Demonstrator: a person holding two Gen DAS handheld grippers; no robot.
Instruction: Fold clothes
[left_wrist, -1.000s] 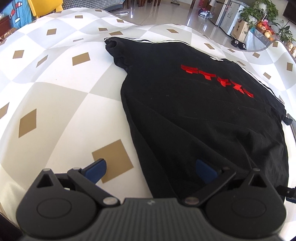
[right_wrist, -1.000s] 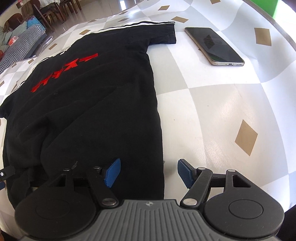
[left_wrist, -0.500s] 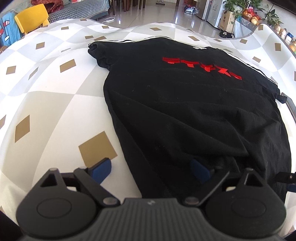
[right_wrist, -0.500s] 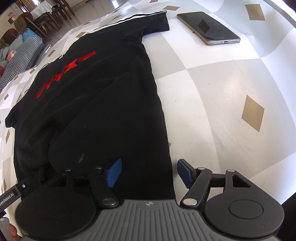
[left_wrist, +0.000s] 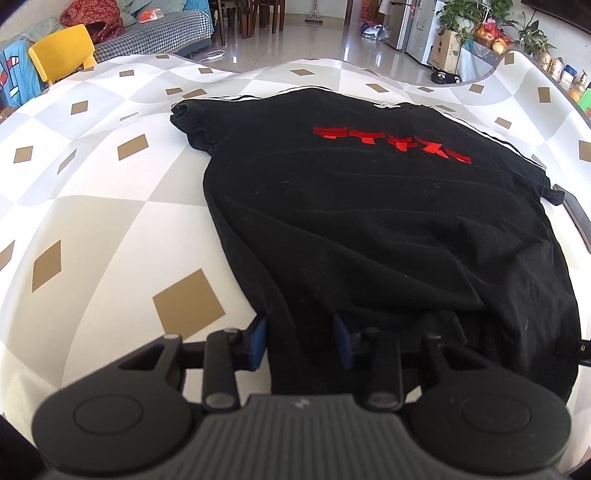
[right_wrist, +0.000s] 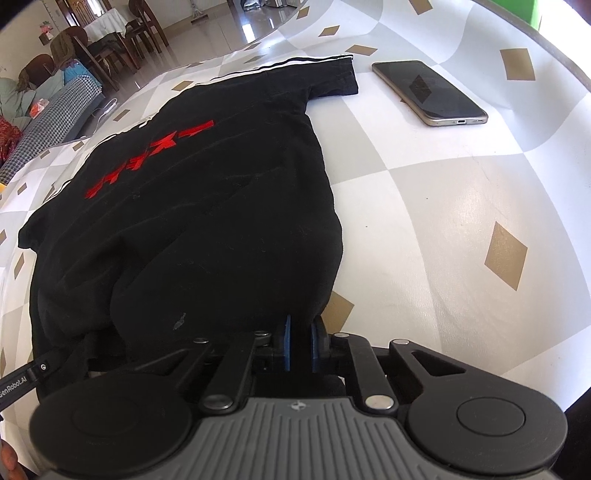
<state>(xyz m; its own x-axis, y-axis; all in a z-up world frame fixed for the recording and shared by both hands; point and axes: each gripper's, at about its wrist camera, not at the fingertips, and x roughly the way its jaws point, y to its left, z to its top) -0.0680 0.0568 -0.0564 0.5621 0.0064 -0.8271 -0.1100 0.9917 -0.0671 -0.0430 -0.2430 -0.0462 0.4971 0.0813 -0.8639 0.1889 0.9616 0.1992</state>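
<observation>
Since a second ago, the right gripper (right_wrist: 300, 341) has pinched the shirt (right_wrist: 207, 206) hem; the left gripper (left_wrist: 301, 341), half-narrowed, straddles its corner, so lifting seems next.

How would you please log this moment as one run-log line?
step: grasp hem | left gripper: part-closed around shirt hem | right gripper: shut on hem corner | phone: beside right sleeve | fold: not begun
</observation>
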